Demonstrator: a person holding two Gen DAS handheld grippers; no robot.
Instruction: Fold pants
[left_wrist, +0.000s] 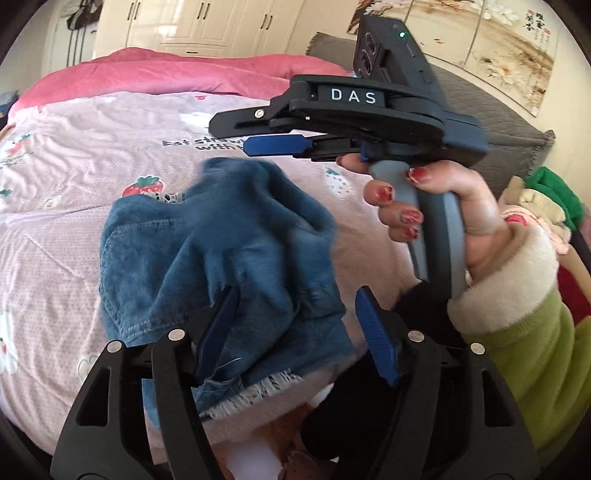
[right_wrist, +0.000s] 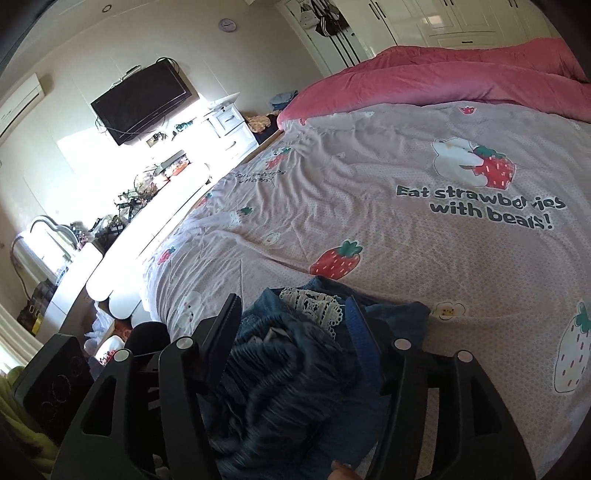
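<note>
Near the bed's (left_wrist: 55, 221) front edge, jeans (left_wrist: 221, 236) lie bunched. Our left gripper (left_wrist: 295, 325) hovers spread over them; our right gripper (right_wrist: 291, 332) is spread around denim, not yet pinching. Risk: a bite on bunched layers would fold them crooked.

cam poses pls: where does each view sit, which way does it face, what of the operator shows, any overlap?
Left wrist: on the left gripper, jaws open, facing across the bed at the denim pants; shows the right hand holding the right gripper.
Right wrist: on the right gripper, facing along the bed toward the TV; denim pants bunched between its fingers.
Shared: pants, strawberry bedspread.
</note>
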